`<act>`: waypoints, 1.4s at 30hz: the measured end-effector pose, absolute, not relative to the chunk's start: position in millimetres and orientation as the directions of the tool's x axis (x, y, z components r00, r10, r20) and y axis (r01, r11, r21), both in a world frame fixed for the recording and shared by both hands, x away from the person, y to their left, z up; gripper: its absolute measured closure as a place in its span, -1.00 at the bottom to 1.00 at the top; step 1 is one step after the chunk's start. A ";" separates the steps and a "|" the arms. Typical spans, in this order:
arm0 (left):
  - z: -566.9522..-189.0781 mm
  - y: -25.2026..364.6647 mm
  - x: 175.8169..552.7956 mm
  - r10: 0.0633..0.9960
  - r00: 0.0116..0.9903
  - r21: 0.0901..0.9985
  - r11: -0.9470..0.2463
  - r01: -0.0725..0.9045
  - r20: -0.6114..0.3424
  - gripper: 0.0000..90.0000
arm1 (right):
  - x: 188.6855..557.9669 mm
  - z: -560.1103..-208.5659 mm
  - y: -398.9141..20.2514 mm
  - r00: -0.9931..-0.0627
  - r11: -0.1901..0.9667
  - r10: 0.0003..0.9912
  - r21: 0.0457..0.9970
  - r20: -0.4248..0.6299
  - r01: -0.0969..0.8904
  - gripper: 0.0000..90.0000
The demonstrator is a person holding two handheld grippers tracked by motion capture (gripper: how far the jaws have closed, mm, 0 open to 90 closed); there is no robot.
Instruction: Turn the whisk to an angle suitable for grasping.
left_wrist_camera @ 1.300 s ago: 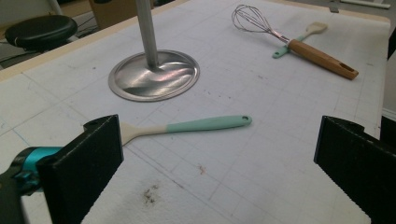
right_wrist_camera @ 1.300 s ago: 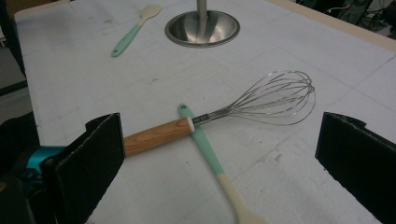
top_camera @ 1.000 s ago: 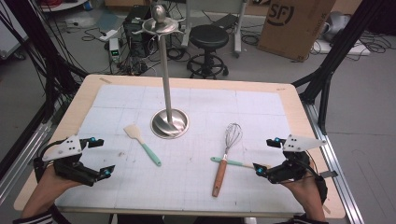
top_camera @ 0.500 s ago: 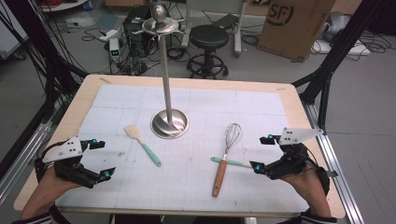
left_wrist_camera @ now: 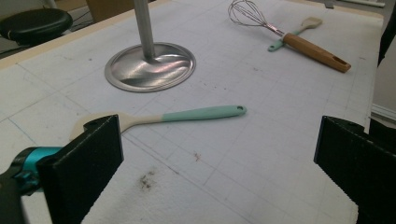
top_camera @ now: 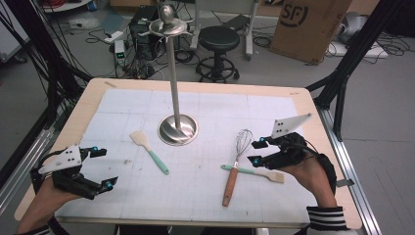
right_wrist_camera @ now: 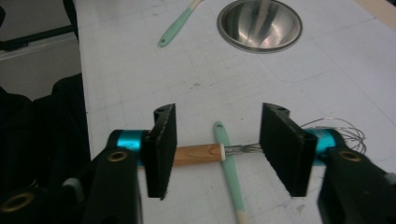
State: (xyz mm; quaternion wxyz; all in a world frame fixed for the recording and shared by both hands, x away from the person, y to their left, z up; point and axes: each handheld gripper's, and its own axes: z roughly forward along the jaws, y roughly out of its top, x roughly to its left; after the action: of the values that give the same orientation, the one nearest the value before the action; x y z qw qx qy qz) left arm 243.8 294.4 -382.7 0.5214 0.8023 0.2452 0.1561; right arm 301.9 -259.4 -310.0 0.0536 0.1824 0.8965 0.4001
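Observation:
A whisk [top_camera: 231,175] with a wooden handle lies on the white mat [top_camera: 205,191], right of centre, crossing a green-handled spatula [top_camera: 247,171]. My right gripper [top_camera: 256,151] hovers just above where the two cross. Its jaws stand half apart after having just been closing, and nothing is pressed between the pads. In the right gripper view, the whisk handle [right_wrist_camera: 196,154] and the spatula handle [right_wrist_camera: 229,163] lie below the right gripper [right_wrist_camera: 219,112]. My left gripper [top_camera: 105,167] rests wide open at the mat's front left. A second spatula [left_wrist_camera: 187,114] lies ahead of the left gripper [left_wrist_camera: 219,126].
A steel stand with a round base [top_camera: 177,129] and a tall pole [top_camera: 172,78] rises mid-table. The second spatula [top_camera: 149,151] lies to its front left. The table's wooden rim [top_camera: 313,112] borders the mat; a stool and boxes sit on the floor beyond.
My right gripper has moved left and risen over the crossed whisk and spatula, and its jaws have narrowed. The left gripper has stayed put.

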 end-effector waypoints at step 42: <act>-384.6 281.9 247.1 0.515 0.857 0.902 -0.368 0.223 -0.002 -0.96 | 372.0 -367.8 -191.8 -0.932 0.814 0.354 0.463 0.081 0.350 0.99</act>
State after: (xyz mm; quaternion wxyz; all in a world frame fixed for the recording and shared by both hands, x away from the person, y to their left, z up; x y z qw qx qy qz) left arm 247.1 281.9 -384.6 0.5144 0.8149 0.2264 0.1415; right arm 372.0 -191.8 -367.8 0.0046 0.1846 0.9525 0.2423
